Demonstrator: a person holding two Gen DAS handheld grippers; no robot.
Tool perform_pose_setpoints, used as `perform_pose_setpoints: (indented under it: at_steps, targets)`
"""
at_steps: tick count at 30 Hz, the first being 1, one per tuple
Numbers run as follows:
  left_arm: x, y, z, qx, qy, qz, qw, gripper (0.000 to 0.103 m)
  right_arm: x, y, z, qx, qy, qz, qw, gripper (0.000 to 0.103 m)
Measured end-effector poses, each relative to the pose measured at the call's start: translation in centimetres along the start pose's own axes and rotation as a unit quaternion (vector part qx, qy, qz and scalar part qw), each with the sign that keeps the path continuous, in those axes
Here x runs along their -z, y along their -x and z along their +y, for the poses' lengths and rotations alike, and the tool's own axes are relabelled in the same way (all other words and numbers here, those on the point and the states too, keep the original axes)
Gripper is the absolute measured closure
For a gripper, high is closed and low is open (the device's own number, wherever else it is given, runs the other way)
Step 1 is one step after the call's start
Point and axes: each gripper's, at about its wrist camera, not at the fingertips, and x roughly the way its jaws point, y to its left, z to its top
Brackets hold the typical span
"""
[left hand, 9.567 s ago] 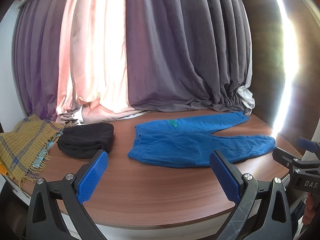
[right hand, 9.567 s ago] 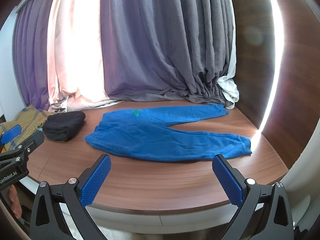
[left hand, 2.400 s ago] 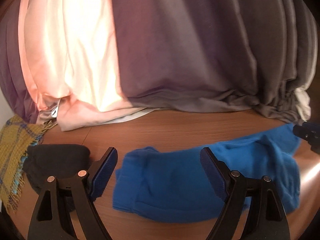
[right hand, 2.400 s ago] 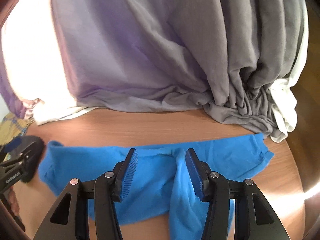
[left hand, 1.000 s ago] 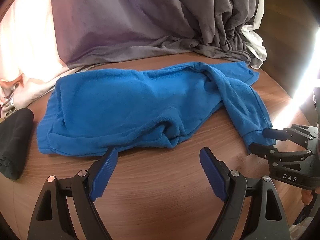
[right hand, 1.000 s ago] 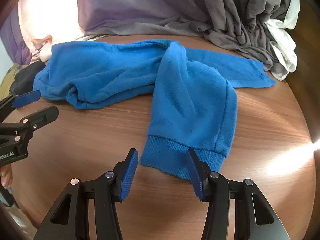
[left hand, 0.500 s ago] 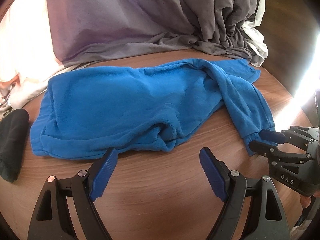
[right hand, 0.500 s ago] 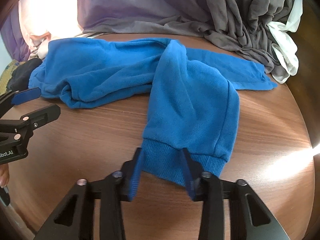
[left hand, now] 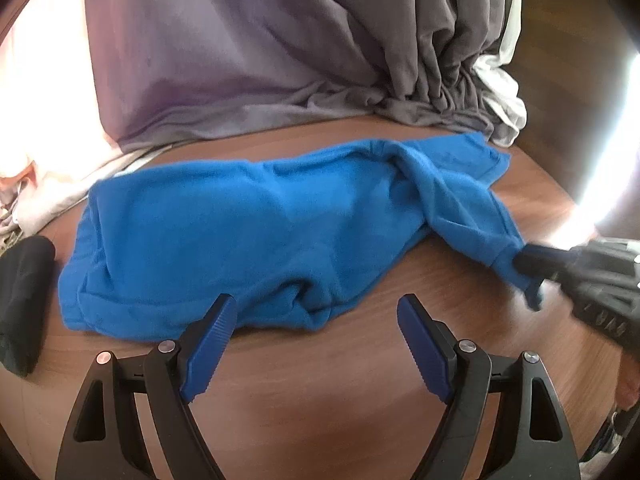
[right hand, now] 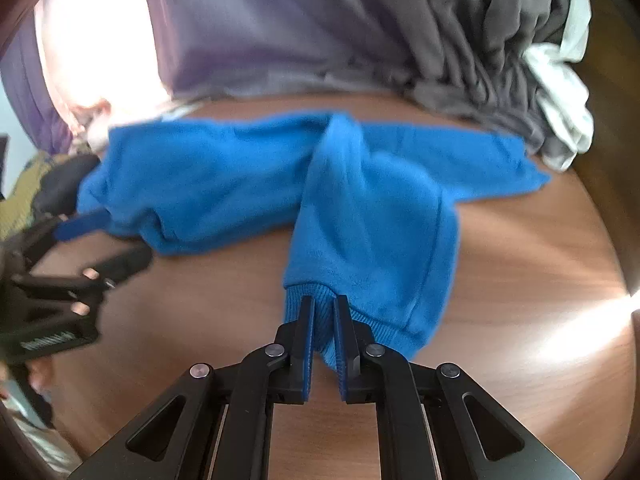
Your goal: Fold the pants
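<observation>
**One cuff pinched, one claw wide**

One pair of blue pants lies across the middle of the brown table, the waist end toward the left of the left wrist view. One leg is crossed over the other and reaches toward the bottom of the right wrist view. The right gripper has clamped its narrow jaws on that leg's ribbed cuff (cloth bunches between the blue pads). The left gripper stands wide with nothing in it, just short of the pants' near edge. A black garment lies at the left edge; grey curtains hang behind.
</observation>
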Motion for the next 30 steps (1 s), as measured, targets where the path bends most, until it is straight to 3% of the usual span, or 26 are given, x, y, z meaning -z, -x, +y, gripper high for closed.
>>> perform_pose_setpoints:
  at_steps: [6, 12, 30]
  targets:
    - [-1.9, -0.1, -0.7, 0.004, -0.003, -0.020, 0.9998, 0.021, -3.6, 3.6, -1.6, 0.008, -0.012, -0.067, 0.998, 0.095]
    - [-3.7, -1.0, -2.0, 0.005, -0.014, -0.037, 0.9992, 0.021, -7.4, 3.6, -4.4, 0.043, -0.010, -0.111, 0.993, 0.096]
    - [-8.7, -8.2, -6.1, 0.017, -0.058, -0.021, 0.9980, 0.021, -15.3, -1.4, -16.1, 0.129, -0.030, -0.135, 0.982, 0.097]
